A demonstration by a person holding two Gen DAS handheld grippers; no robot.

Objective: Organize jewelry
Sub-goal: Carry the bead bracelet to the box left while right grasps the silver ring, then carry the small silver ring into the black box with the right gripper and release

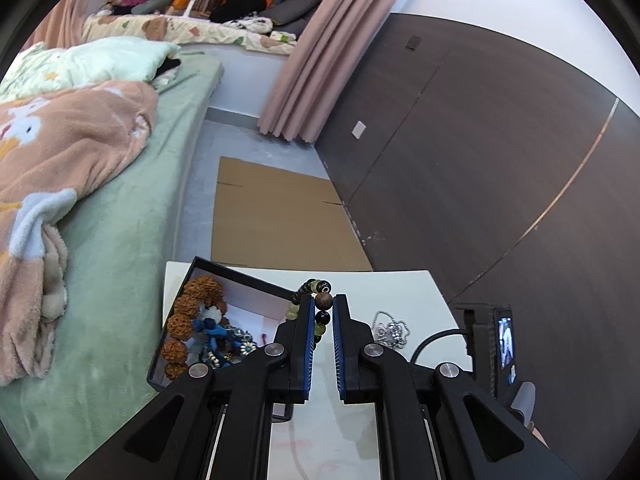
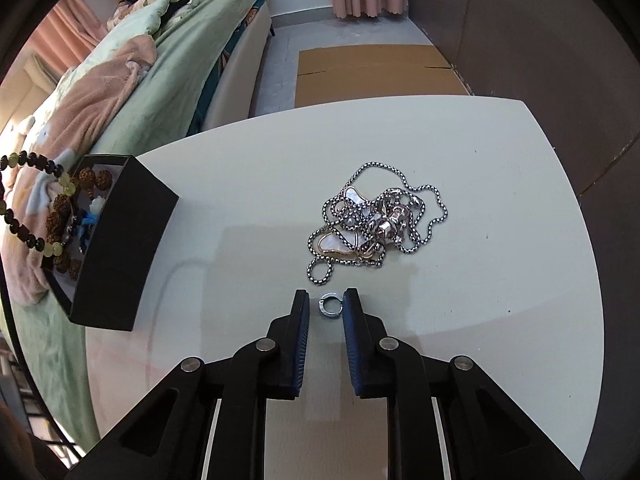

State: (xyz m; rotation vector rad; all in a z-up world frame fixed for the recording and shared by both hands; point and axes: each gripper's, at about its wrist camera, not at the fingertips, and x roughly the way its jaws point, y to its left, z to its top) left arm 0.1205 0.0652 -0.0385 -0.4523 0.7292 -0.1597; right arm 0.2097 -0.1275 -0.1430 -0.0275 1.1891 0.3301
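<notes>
Lying between the right claw (image 2: 326, 300) tips, a ring (image 2: 329, 307).

Left gripper (image 1: 323, 300) pinches a bead bracelet (image 1: 316, 292); right gripper (image 2: 326, 298), angled steeply down, straddles a small ring (image 2: 329, 307).

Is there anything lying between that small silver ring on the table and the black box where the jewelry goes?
Nothing visible. The silver ring sits between the right gripper's fingers, and the white table is bare across to the black box. The chain necklace pile lies beyond the ring, off that path.
</notes>
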